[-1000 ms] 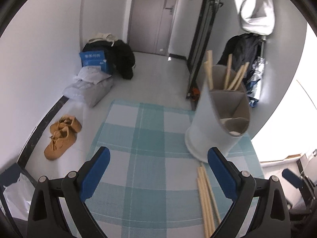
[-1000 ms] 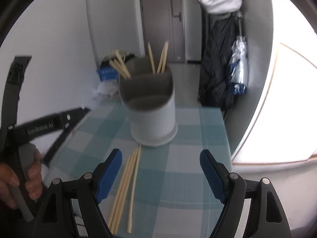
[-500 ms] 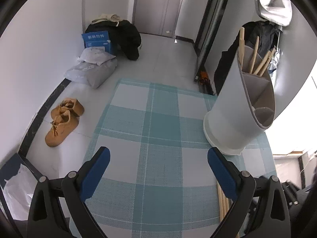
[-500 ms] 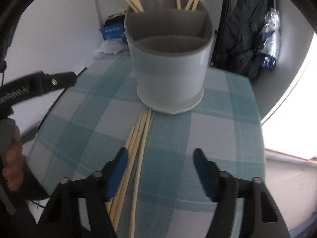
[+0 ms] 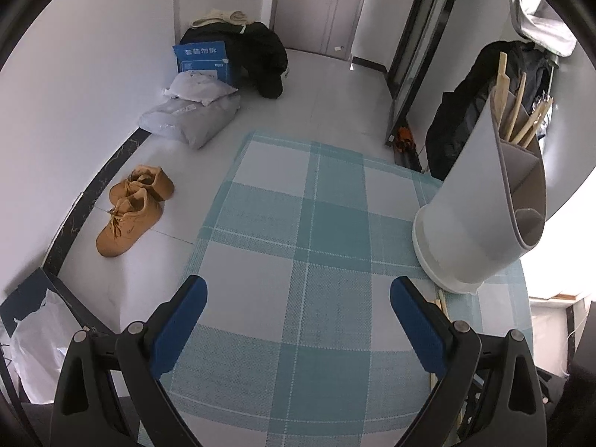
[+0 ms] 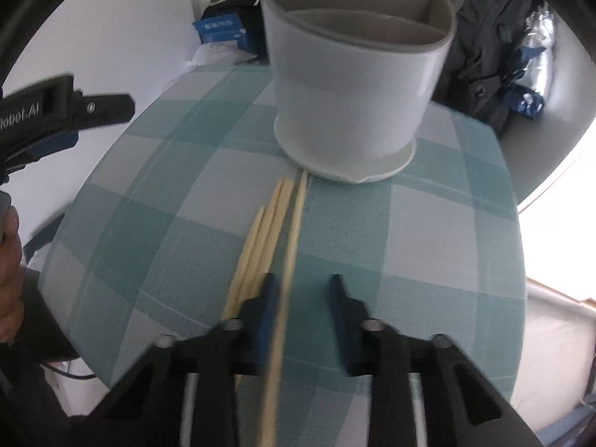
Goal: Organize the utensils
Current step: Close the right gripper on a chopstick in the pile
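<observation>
A white divided utensil holder [image 6: 354, 74] stands at the far side of a teal checked tablecloth [image 6: 428, 223]. Several wooden chopsticks [image 6: 260, 238] lie in front of it. My right gripper [image 6: 303, 279] is low over them with its jaws closing. One chopstick [image 6: 294, 231] runs between the jaws, close beside the left finger, with a gap to the right finger. In the left wrist view my left gripper [image 5: 298, 294] hangs open and empty over the cloth. There the holder [image 5: 469, 205] is at the right, with chopsticks [image 5: 517, 119] standing in its back compartment.
The left gripper's black body [image 6: 56, 111] and the person's hand [image 6: 9, 260] sit at the table's left edge. On the floor beyond lie tan shoes [image 5: 130, 212], grey bags [image 5: 193, 119] and a blue box [image 5: 203, 57]. Dark bags [image 6: 484, 56] hang behind the holder.
My right gripper has dropped towards the loose chopsticks and its jaws have narrowed around one. The left gripper has sunk and turned a little, so the holder now sits further right in its view.
</observation>
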Motion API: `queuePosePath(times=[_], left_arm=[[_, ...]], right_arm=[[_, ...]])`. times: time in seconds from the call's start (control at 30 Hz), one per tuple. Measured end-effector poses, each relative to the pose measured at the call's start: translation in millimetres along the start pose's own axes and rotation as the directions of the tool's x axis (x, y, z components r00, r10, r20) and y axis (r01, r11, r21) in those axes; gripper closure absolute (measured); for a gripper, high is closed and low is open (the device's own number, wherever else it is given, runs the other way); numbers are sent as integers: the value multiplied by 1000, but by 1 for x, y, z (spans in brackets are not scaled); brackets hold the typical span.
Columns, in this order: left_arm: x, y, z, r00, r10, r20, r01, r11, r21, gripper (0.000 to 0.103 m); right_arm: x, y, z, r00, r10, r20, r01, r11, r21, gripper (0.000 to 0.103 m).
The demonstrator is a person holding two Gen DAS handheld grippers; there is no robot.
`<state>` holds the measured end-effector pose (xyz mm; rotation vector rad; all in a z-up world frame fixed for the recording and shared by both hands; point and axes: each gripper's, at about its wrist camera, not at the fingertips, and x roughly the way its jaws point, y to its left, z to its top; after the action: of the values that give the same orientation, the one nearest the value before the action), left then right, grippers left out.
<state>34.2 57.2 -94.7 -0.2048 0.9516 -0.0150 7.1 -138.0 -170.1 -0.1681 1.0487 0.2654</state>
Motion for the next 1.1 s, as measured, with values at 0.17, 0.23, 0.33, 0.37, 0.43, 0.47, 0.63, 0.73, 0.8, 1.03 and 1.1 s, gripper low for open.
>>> queuePosePath(times=[0.17, 0.23, 0.33, 0.37, 0.43, 0.47, 0.63, 0.73, 0.8, 1.03, 1.1], left_arm=[[2, 3, 1, 1000, -7, -3, 7, 1000, -11, 7], [2, 5, 1, 1000, -7, -7, 7, 1000, -21, 7], [3, 8, 2, 1000, -17, -16, 17, 999, -41, 7], [3, 9, 2, 1000, -23, -19, 22, 999, -49, 7], [3, 11, 3, 999, -41, -19, 39, 997, -67, 7], [2, 12, 3, 999, -47, -16, 46, 996, -72, 7], [0, 14, 5, 999, -43, -2, 42, 995, -85, 7], [1, 14, 5, 999, -44, -4, 44, 995, -89, 7], [-1, 15, 6, 999, -35, 4, 35, 996, -88, 7], [-2, 22, 5, 1000, -26, 7, 27, 994, -110, 7], [0, 23, 5, 1000, -22, 0, 21, 993, -114, 7]], right_arm=[[-4, 3, -7, 1000, 27, -12, -27, 1000, -6, 98], [-8, 1, -12, 999, 41, -22, -41, 999, 0, 98], [-14, -1, -20, 997, 59, -47, -59, 998, 2, 98], [-18, -1, -26, 996, 63, -56, -63, 998, -1, 98], [-25, 1, -37, 997, 47, -64, -47, 999, -6, 98], [-27, 1, -41, 997, 47, -65, -47, 999, -5, 98], [-27, 5, -41, 998, 41, -52, -43, 999, -31, 93], [-18, 2, -21, 999, 39, -27, -39, 999, -32, 87], [-12, 2, -7, 999, 49, -22, -50, 999, -21, 86], [4, 14, 21, 1000, -16, -10, 16, 999, -42, 87], [8, 12, 27, 1000, -14, -7, 13, 999, -36, 87]])
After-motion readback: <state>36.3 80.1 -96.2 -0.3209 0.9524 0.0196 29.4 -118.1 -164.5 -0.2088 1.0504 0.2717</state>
